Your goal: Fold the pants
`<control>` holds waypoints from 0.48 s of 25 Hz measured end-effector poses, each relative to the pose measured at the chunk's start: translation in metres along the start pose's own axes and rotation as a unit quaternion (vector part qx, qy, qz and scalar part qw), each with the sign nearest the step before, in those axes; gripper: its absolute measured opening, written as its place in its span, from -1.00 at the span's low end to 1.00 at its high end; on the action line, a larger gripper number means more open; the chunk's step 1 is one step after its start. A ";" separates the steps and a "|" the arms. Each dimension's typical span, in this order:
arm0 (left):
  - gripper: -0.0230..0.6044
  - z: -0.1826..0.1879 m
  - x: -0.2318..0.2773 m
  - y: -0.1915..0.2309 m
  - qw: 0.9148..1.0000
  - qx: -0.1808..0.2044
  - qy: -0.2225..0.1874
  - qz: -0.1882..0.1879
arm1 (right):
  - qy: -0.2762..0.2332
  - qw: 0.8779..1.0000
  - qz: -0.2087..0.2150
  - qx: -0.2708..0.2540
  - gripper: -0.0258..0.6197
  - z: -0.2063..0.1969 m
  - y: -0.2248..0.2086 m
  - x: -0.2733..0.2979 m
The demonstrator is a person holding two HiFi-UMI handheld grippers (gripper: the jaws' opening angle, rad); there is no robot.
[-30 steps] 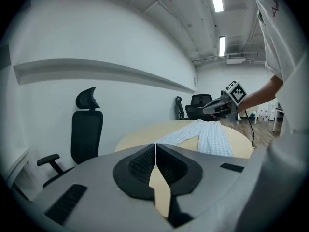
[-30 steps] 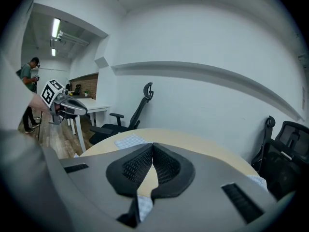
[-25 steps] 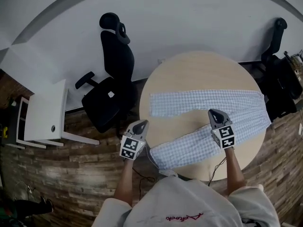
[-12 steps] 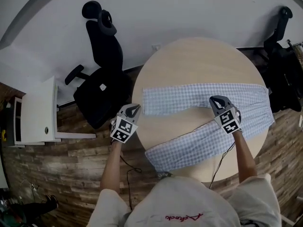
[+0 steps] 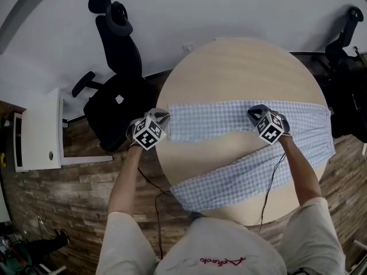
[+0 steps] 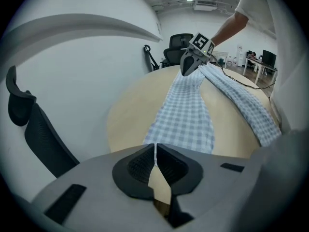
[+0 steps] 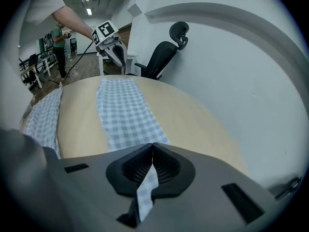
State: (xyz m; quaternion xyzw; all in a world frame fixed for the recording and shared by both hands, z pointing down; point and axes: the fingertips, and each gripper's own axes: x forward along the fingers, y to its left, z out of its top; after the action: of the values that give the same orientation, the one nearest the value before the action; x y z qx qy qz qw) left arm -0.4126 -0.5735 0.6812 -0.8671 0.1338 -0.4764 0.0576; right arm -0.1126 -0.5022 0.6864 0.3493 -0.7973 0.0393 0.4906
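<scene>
Blue-and-white checked pants [image 5: 229, 116] lie flat on the round wooden table [image 5: 241, 67], legs spread in a V that opens to the left. The far leg [image 6: 186, 115] runs straight across; the near leg [image 5: 241, 173] slants to the table's front edge. My left gripper [image 5: 164, 116] hovers at the far leg's hem by the table's left rim, jaws shut with nothing in them [image 6: 155, 146]. My right gripper [image 5: 252, 112] sits over the far leg near the crotch, also shut [image 7: 152, 146]; checked cloth shows below its jaws, not pinched.
A black office chair [image 5: 114, 90] stands left of the table, with a white side table [image 5: 37, 130] beyond it. Another black chair [image 5: 344, 67] stands at the right. A cable [image 5: 269, 188] hangs from the right gripper across the near leg. The floor is wood plank.
Both grippers have moved away from me and lower: the left from beside the table's front-left edge to the far leg's hem, the right from the near leg to the far leg.
</scene>
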 end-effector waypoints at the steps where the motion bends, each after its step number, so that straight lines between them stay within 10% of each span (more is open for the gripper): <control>1: -0.81 -0.002 0.006 0.003 1.000 -0.003 0.007 -0.006 | 0.002 1.000 0.004 0.000 -0.83 0.000 -0.004 0.005; 6: -0.80 -0.009 0.026 0.010 0.999 -0.006 0.029 -0.025 | 0.009 0.999 0.033 -0.006 -0.82 0.003 -0.016 0.029; 8: -0.35 -0.010 0.033 0.008 0.998 0.001 0.040 -0.040 | 0.018 0.998 0.054 -0.008 -0.63 0.000 -0.016 0.035; 12: -0.31 -0.009 0.045 0.010 0.995 0.027 0.066 -0.064 | 0.029 0.996 0.087 -0.022 -0.43 -0.002 -0.022 0.043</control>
State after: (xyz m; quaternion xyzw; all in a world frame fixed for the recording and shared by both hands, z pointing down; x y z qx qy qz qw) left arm -0.3986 -0.5952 0.7199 -0.8386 0.0682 -0.5388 0.0414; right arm -0.1100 -0.5401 0.7156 0.2666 -0.8109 0.0745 0.5155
